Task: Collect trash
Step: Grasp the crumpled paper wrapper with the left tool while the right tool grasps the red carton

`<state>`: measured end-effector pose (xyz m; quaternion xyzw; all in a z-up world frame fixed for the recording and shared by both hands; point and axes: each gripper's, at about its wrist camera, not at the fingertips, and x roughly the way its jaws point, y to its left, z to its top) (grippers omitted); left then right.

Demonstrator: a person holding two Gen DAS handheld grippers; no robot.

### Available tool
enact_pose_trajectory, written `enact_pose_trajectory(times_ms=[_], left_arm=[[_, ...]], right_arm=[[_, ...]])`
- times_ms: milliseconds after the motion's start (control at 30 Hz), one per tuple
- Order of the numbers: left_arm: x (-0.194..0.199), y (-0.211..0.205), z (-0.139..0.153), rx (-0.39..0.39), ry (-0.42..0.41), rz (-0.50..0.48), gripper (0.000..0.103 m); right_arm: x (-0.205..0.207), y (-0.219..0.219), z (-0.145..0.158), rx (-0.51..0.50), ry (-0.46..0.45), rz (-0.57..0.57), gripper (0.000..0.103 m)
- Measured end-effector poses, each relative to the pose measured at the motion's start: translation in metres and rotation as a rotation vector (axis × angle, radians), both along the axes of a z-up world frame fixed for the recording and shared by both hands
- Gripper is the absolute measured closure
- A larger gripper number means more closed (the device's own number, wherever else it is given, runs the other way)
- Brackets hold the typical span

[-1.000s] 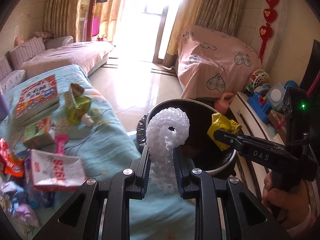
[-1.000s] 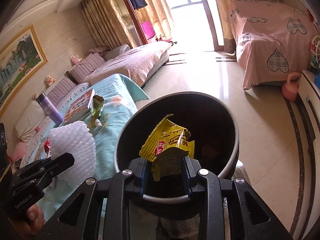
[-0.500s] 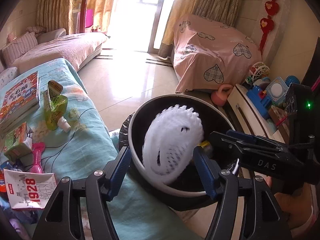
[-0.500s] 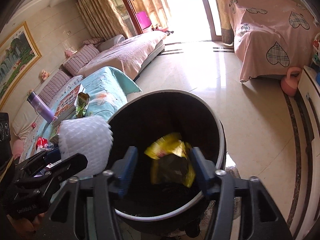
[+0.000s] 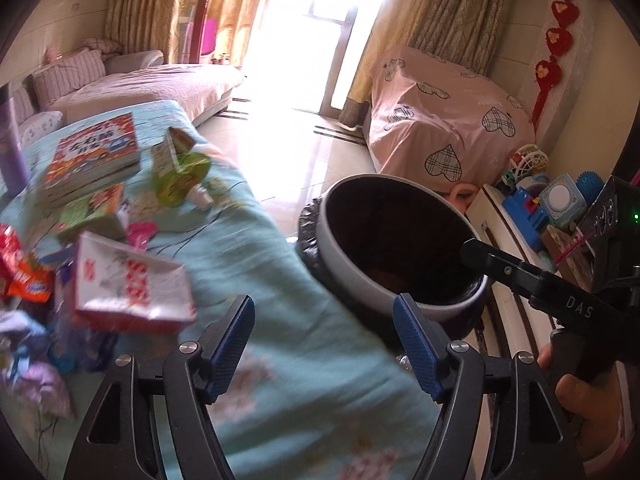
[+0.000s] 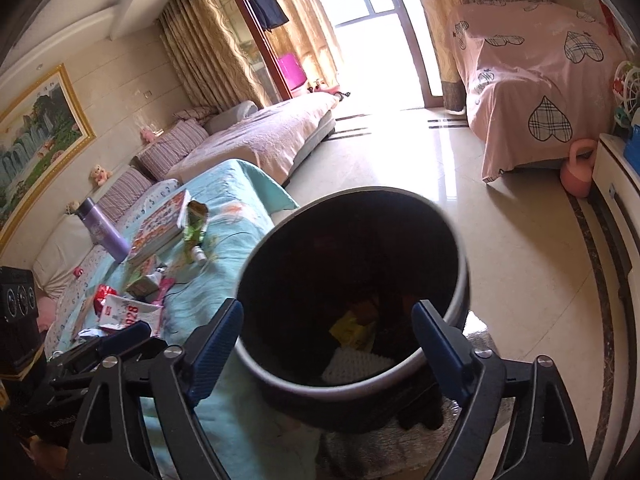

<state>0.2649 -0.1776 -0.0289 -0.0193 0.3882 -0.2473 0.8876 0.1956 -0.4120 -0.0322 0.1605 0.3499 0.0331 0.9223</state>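
A round bin (image 5: pixel 394 240) (image 6: pixel 352 280) with a dark inside stands beside the teal-covered table. At its bottom lie the white foam net (image 6: pixel 352 366) and the yellow wrapper (image 6: pixel 352 328). My right gripper (image 6: pixel 326 344) hangs over the bin's near rim, jaws opening, nothing between them. My left gripper (image 5: pixel 324 344) is over the teal cloth left of the bin, jaws opening and empty. More trash lies on the table: a white and red carton (image 5: pixel 132 284), a green pouch (image 5: pixel 180 176), red and orange wrappers (image 5: pixel 24 272). The right gripper's finger (image 5: pixel 520 276) reaches over the bin.
A book (image 5: pixel 92 156), a green box (image 5: pixel 92 212) and a purple bottle (image 6: pixel 104 232) sit on the teal table (image 5: pixel 280 320). A low cabinet with toys (image 5: pixel 532 208) stands right of the bin. A sofa (image 6: pixel 260 136) and a pink-covered piece of furniture (image 6: pixel 532 80) lie beyond.
Both grippers opened and let go: the foam net and the yellow wrapper fell into the bin. The left gripper then swung left, off the bin and over the teal cloth.
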Motion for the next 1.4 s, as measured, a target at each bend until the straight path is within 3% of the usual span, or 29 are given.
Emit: enact_pose_trajectory(times_ms=[367, 767, 1033, 1400], left_arm=[[-0.068, 0.085, 0.0, 0.014, 0.002, 0.136, 0.032], [-0.114, 0.152, 0.008, 0.0, 0.032, 0.293, 0.032], [-0.121, 0.162, 0.016, -0.001, 0.042, 0.371, 0.032], [-0.104, 0.151, 0.026, 0.029, 0.046, 0.411, 0.033]], right_arm=[[-0.016, 0.081, -0.012, 0.012, -0.006, 0.148, 0.013], [-0.016, 0.153, -0.025, -0.007, 0.009, 0.321, 0.013], [-0.002, 0.184, -0.026, -0.063, -0.006, 0.394, 0.013], [0.035, 0.226, -0.028, -0.255, -0.048, 0.488, 0.014]])
